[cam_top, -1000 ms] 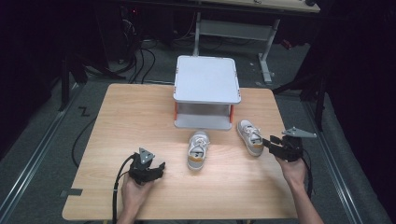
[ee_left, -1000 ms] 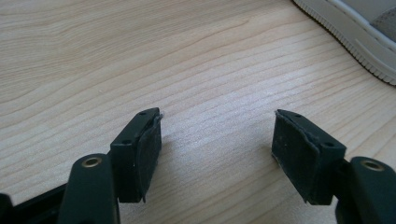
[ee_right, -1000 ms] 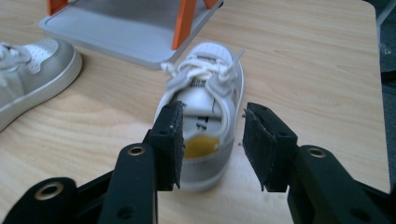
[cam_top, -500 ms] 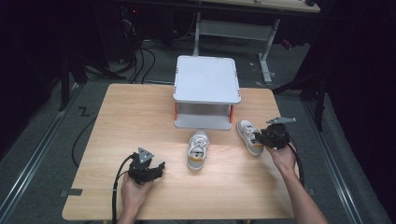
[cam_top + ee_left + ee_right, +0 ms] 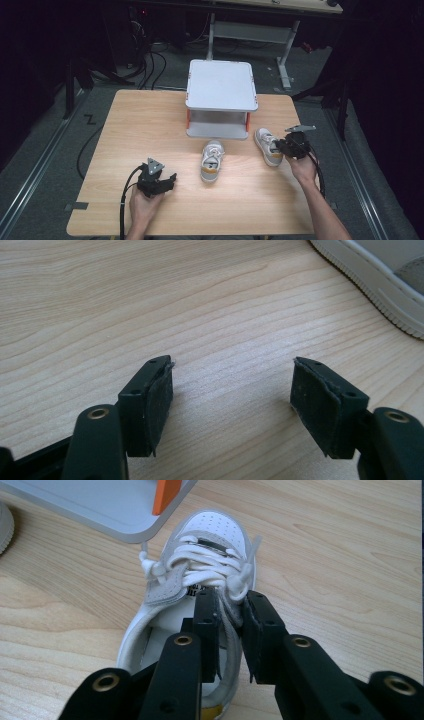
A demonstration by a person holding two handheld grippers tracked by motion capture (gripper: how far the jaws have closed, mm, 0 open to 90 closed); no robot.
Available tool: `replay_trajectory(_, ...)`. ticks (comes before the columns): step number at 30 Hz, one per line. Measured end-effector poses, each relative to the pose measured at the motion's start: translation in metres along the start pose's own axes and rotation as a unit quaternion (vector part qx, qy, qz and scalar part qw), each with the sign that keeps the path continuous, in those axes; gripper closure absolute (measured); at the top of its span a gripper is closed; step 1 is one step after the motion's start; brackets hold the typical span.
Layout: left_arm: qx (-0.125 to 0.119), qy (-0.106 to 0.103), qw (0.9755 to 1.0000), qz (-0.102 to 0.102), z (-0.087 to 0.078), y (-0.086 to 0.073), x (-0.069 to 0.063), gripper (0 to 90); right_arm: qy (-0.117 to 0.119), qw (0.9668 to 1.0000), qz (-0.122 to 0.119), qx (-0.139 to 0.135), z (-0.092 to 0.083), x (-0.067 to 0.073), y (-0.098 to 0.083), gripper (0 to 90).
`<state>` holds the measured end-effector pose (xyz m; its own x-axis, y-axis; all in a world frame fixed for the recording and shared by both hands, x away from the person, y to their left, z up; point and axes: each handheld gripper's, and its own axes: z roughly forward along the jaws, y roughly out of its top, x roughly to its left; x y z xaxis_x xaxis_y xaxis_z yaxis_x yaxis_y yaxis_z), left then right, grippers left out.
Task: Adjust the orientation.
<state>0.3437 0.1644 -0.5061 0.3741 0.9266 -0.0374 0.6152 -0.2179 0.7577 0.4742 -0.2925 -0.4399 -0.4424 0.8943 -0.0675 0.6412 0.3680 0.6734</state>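
Two white and grey sneakers lie on the wooden table [image 5: 150, 125]. My right gripper [image 5: 280, 146] has just been closing and is now shut on the right sneaker [image 5: 266, 142]. In the right gripper view my right gripper [image 5: 231, 605] pinches the side wall of this sneaker [image 5: 210, 540] beside the laces. The other sneaker [image 5: 212, 159] lies at the table's middle, toe toward the stand. My left gripper [image 5: 170, 180] rests at the front left, open. In the left gripper view my left gripper [image 5: 232, 375] has only bare wood between its pads, and a sneaker's sole edge [image 5: 380, 275] shows at the top right.
A grey two-level stand [image 5: 221, 85] with orange posts sits at the table's far middle, just behind both sneakers; its lower shelf [image 5: 100, 505] is close to the held sneaker's toe. Cables trail from both grippers toward the near edge. Dark floor and desk legs surround the table.
My right hand has moved left onto the right sneaker, and its jaws have closed on the sneaker's side wall. The left hand and both sneakers have stayed put.
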Motion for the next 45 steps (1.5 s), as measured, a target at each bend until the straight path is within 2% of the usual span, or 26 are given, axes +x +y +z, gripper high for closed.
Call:
replay_trajectory(8, 0.000, 0.002, 1.0000, -0.001, 0.000, 0.000, 0.001, 32.9, 0.003, 1.0000, -0.002, -0.002, -0.007, 0.004, 0.000, 80.2)
replay_trajectory(11, 0.000, 0.001, 1.0000, -0.001, 0.000, 0.000, 0.001, 32.8, 0.006, 1.0000, -0.006, -0.005, -0.016, 0.010, 0.000, 80.3)
replay_trajectory(16, 0.000, 0.001, 1.0000, -0.001, 0.000, 0.000, 0.001, 32.7, -0.001, 0.9992, -0.039, -0.006, -0.029, 0.027, -0.001, 80.3)
replay_trajectory(20, 0.000, 0.000, 1.0000, -0.001, 0.000, 0.000, 0.001, 32.6, 0.008, 0.9989, -0.045, -0.009, -0.035, 0.036, -0.001, 80.3)
replay_trajectory(24, 0.000, 0.000, 1.0000, -0.002, 0.000, 0.000, 0.001, 32.5, 0.022, 0.9985, -0.048, -0.014, -0.041, 0.053, 0.001, 80.3)
replay_trajectory(26, 0.000, 0.000, 1.0000, -0.002, 0.000, 0.000, 0.001, 32.4, 0.030, 0.9982, -0.049, -0.016, -0.041, 0.062, 0.002, 80.3)
replay_trajectory(27, 0.000, 0.000, 1.0000, -0.002, 0.000, 0.000, 0.001, 32.4, 0.030, 0.9982, -0.049, -0.016, -0.041, 0.062, 0.002, 80.3)
replay_trajectory(29, 0.000, 0.000, 1.0000, -0.002, 0.000, 0.000, 0.001, 32.4, 0.036, 0.9978, -0.053, -0.016, -0.038, 0.073, 0.003, 80.3)
replay_trajectory(30, 0.000, 0.000, 1.0000, -0.002, 0.000, 0.000, 0.001, 32.3, 0.038, 0.9976, -0.057, -0.013, -0.034, 0.083, 0.004, 80.3)
replay_trajectory(33, 0.000, 0.000, 1.0000, -0.002, 0.000, 0.000, 0.001, 32.2, 0.034, 0.9975, -0.061, -0.012, -0.029, 0.096, 0.006, 80.3)
replay_trajectory(39, 0.000, -0.001, 1.0000, -0.002, 0.000, 0.000, 0.001, 32.2, 0.034, 0.9976, -0.059, -0.008, -0.019, 0.112, 0.008, 80.3)
replay_trajectory(45, 0.000, -0.001, 1.0000, -0.002, 0.000, 0.000, 0.001, 32.2, 0.017, 0.9980, -0.061, 0.000, -0.013, 0.126, 0.010, 80.2)
